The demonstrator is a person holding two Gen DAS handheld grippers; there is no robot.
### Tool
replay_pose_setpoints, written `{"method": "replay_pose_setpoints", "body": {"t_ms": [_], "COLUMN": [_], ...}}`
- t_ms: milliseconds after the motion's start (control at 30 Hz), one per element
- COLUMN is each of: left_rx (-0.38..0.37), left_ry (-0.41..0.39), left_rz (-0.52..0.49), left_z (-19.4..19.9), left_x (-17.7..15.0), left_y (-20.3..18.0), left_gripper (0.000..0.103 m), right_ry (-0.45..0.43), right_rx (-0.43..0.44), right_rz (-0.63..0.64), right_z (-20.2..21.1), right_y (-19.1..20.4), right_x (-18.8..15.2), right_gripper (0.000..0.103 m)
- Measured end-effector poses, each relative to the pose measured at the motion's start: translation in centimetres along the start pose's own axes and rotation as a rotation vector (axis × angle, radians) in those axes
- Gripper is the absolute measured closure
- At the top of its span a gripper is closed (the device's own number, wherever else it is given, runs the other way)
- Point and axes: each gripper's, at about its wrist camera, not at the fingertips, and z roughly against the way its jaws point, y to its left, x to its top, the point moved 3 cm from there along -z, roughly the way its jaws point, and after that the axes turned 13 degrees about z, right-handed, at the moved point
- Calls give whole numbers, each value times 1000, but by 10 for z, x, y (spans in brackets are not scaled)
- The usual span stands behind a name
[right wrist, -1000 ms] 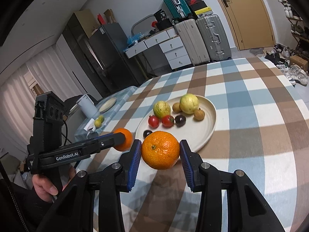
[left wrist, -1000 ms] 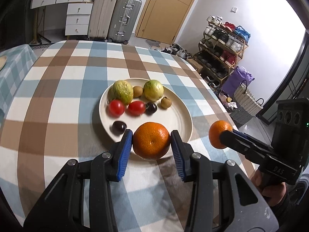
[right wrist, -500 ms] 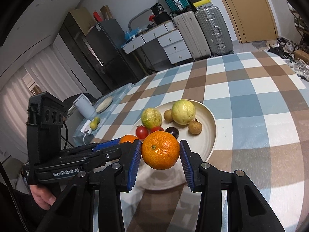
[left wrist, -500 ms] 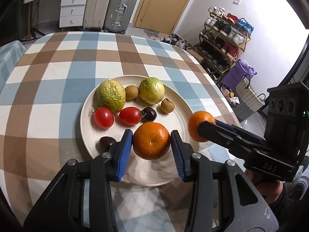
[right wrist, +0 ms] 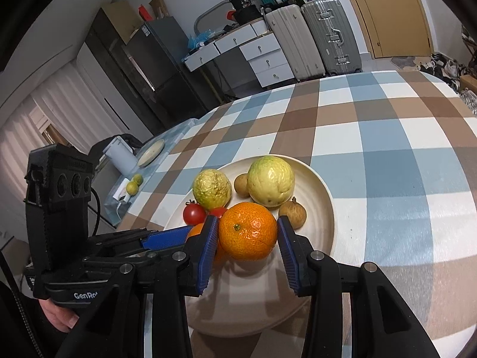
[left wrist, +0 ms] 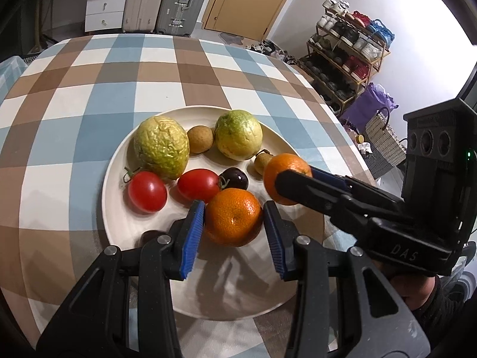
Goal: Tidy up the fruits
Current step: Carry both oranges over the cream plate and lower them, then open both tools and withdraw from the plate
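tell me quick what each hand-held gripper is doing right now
Left hand-held gripper: closed on an orange, over the plate.
Right hand-held gripper: closed on another orange.

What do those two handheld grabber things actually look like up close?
Both the left gripper and right gripper are black plastic, with two fingers carrying ribbed blue pads and silver screws. The bodies read "GenRo" and "DAS". A dark sleeve shows.

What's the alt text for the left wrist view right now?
The left gripper holds an orange in its blue jaws above a cream plate of fruit on a checked tablecloth. The plate carries two guavas, two tomatoes, dark cherries and small brown fruits. From the right, the right gripper brings a second orange over the plate.
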Motion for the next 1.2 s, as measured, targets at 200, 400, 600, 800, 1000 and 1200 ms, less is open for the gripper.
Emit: {"method": "replay_pose_setpoints", "body": {"t_ms": [200,400,600,800,1000,1200], "left_rx": [-16,-14,-1,38,93,90], "left_ry": [-6,-44,-98,-166,-248,-350], "left_rz": [5,-2,-25,-19,-24,-31], "left_z": [0,14,38,69,102,141], "left_x": [2,4,-1,-8,-14,-22], "left_y": [-2,-5,-12,-16,-18,-23], "left_gripper": [65,53,43,22,15,1], "right_ry": [26,-14,-82,-147,-203,-274], "right_rx": [-24,-25,-16,-75,-118,-145], "right_rz": [-2,-33,-81,-59,-23,41], "right_z": [-7,0,26,61,90,115], "right_y": [-3,-8,-9,4,20,42], "right_x": [-2,-2,1,3,1,1], "right_gripper": [61,45,31,10,4,1]}}
